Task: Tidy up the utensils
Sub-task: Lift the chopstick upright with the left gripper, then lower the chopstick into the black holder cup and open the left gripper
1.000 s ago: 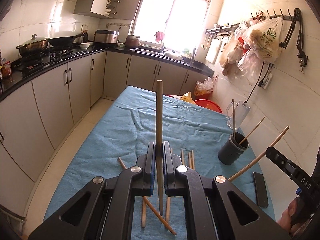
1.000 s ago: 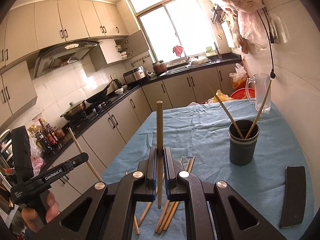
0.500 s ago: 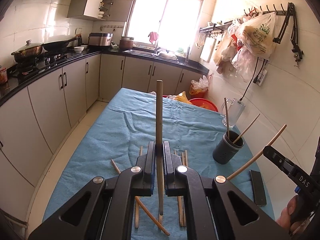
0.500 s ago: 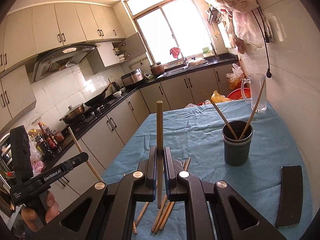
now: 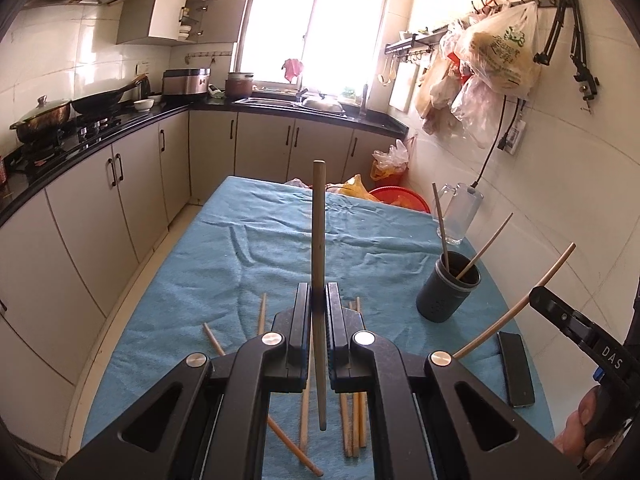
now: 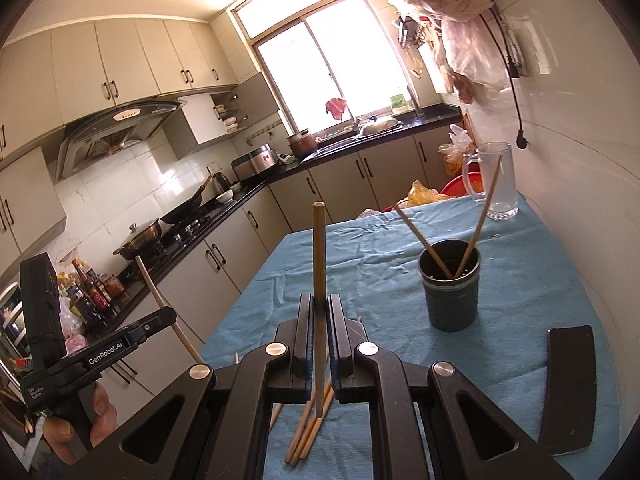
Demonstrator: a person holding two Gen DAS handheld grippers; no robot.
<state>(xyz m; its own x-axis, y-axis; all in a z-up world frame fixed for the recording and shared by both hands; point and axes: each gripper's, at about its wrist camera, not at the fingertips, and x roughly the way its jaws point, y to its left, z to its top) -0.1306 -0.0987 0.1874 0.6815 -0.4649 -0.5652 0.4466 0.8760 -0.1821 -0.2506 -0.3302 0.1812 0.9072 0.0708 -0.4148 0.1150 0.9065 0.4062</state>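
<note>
Right wrist view: two chopsticks stand in cup (image 6: 452, 292); both grippers (image 6: 319, 332) (image 5: 319, 320) clamp one chopstick (image 6: 319, 280) each; several remain on cloth (image 5: 280, 252).

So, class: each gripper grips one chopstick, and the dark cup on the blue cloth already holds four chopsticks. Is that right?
Not quite. The dark cup holds two chopsticks, not four, as the right wrist view shows. The rest stands: the left gripper and right gripper each grip one chopstick, and the cup stands on the blue cloth.
</note>
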